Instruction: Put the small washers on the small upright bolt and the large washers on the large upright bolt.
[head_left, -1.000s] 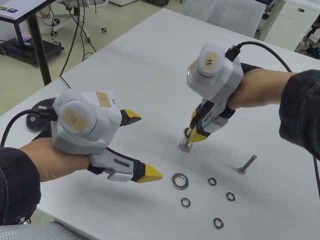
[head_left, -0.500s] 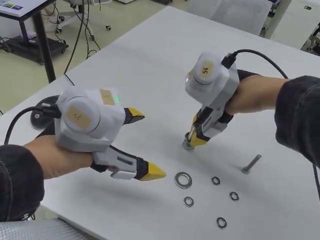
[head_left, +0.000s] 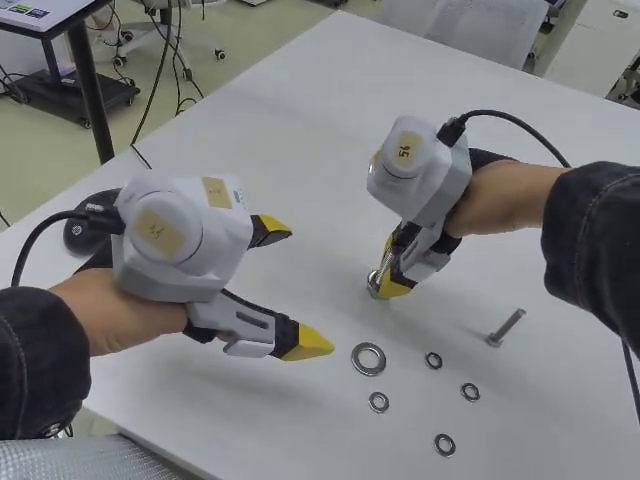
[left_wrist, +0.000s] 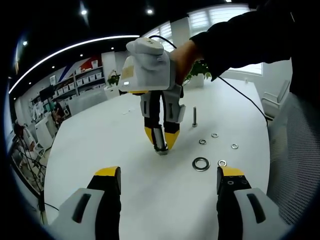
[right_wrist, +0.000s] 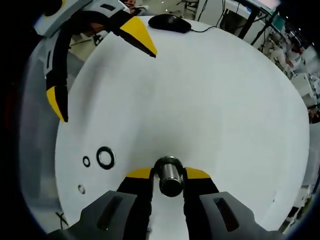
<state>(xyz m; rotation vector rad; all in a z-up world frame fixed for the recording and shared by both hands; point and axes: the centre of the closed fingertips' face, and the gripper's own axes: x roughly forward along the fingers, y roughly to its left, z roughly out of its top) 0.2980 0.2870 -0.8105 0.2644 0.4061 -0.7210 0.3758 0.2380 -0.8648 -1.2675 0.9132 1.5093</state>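
My right gripper (head_left: 385, 282) is shut on the large steel bolt (head_left: 376, 287), whose lower end rests on the white table (head_left: 300, 130). The right gripper view looks along the large bolt (right_wrist: 169, 176) between the yellow tips. From the left gripper view, the right gripper (left_wrist: 161, 139) stands over the large bolt (left_wrist: 160, 147). One large washer (head_left: 368, 358) lies flat just in front of it, with several small washers (head_left: 433, 360) scattered to its right. The small bolt (head_left: 505, 328) lies on its side farther right. My left gripper (head_left: 290, 286) hovers open to the left, holding nothing.
A black mouse (head_left: 85, 225) with its cable sits at the table's left edge behind my left hand. Beyond the far table edge are a desk frame (head_left: 85, 95) and cables on the floor. The table's far half is bare white surface.
My right gripper stays shut on the large bolt and has barely shifted on the table. The left gripper and the washers are where they were; the head camera moved slightly.
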